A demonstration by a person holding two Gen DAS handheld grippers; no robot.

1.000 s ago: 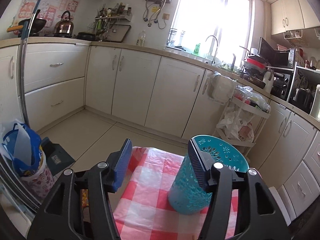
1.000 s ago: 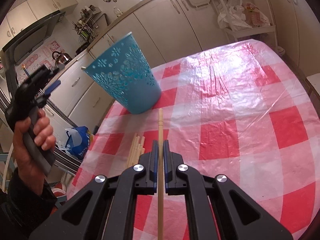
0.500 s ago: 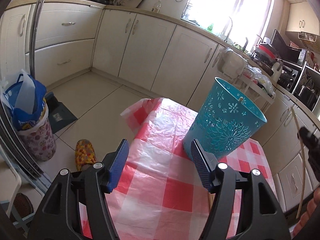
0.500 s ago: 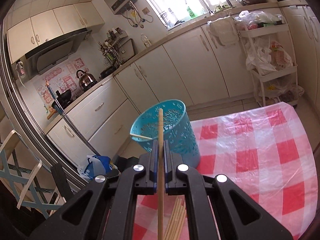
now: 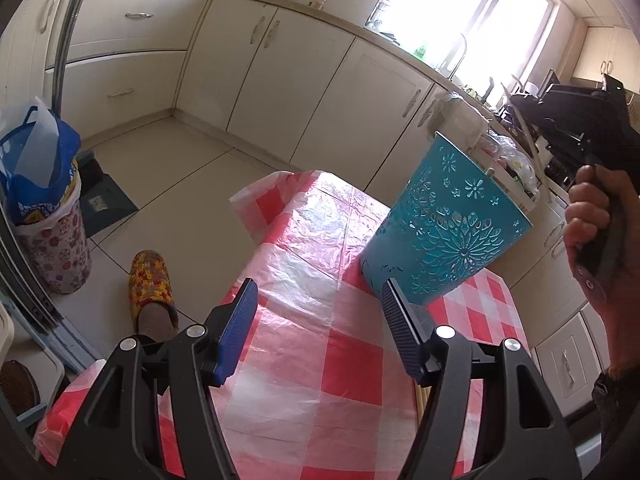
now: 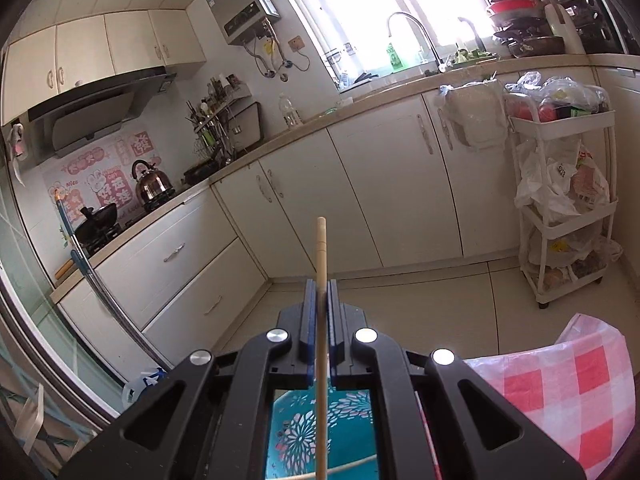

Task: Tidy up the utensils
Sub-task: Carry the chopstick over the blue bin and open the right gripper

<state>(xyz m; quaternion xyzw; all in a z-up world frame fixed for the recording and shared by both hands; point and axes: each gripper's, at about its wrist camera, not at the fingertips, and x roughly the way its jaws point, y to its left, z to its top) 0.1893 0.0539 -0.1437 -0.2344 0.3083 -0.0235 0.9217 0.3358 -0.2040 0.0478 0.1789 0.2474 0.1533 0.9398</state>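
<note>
A teal cut-out basket (image 5: 444,236) stands tilted-looking on the red-and-white checked tablecloth (image 5: 320,360). The tip of one chopstick (image 5: 490,171) pokes above its rim. My left gripper (image 5: 320,316) is open and empty, low over the cloth just left of the basket. My right gripper (image 6: 321,292) is shut on a wooden chopstick (image 6: 321,256) that points forward and up. Directly beneath it lies the basket (image 6: 304,440), with another chopstick (image 6: 352,466) across its inside. In the left wrist view a hand (image 5: 592,216) holds that right gripper's handle above the basket.
A floral bin with a blue bag (image 5: 44,216) and a yellow slipper (image 5: 152,284) are on the floor left of the table. A white trolley (image 6: 560,208) full of bags stands by the cabinets. The table's far edge (image 6: 560,360) hangs over tiled floor.
My right gripper has risen from the table with the chopstick and now hovers over the basket. My left gripper has sunk toward the cloth, tipping down beside the basket.
</note>
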